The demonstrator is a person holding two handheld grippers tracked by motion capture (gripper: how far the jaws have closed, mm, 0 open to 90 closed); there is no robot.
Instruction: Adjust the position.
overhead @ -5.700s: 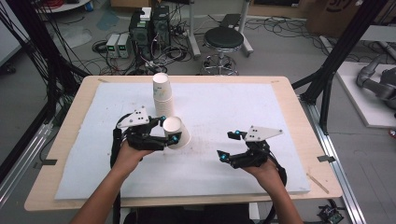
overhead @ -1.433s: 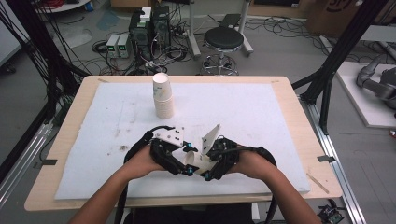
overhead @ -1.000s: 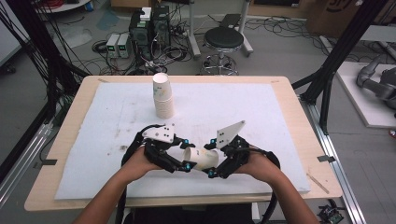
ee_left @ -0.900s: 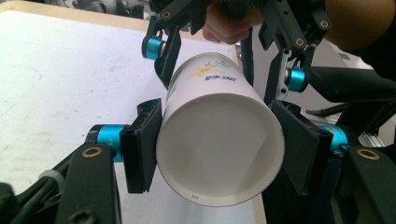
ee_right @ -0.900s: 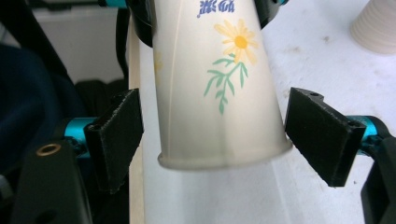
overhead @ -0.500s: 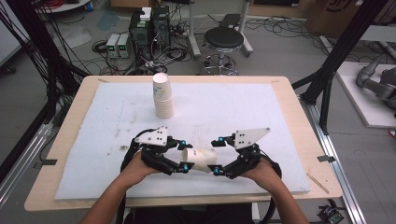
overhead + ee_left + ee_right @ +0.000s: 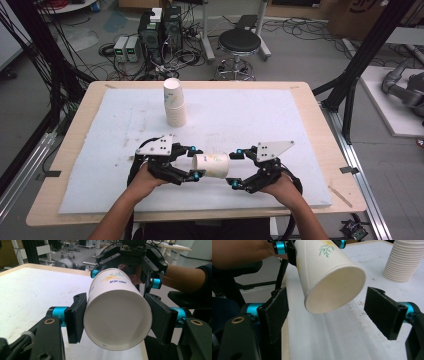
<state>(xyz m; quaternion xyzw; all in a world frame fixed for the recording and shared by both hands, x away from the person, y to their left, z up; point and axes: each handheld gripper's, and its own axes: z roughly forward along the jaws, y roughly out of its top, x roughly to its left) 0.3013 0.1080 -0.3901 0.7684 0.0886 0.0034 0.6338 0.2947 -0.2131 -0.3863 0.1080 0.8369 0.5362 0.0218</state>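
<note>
A white paper cup point(image 7: 212, 165) with a leaf print lies sideways in the air between my two grippers, above the mat's front middle. My left gripper point(image 7: 196, 163) is shut on one end; in the left gripper view its pads point(image 7: 77, 317) press both sides of the cup point(image 7: 117, 312). My right gripper point(image 7: 235, 167) faces it from the right, open. In the right gripper view the cup's other end point(image 7: 329, 277) sits between the pads point(image 7: 384, 312) with a gap on each side. A stack of paper cups point(image 7: 175, 102) stands upside down at the back of the mat.
A white foam mat point(image 7: 260, 115) covers most of the wooden table point(image 7: 75, 135). The cup stack point(image 7: 404, 262) is off to the upper right in the right gripper view. Behind the table stand a stool point(image 7: 240, 42), cables and black frame posts.
The two hands have drawn apart, the right one moving right. The cup has turned level and stays in the left gripper, while the right jaws now stand off it.
</note>
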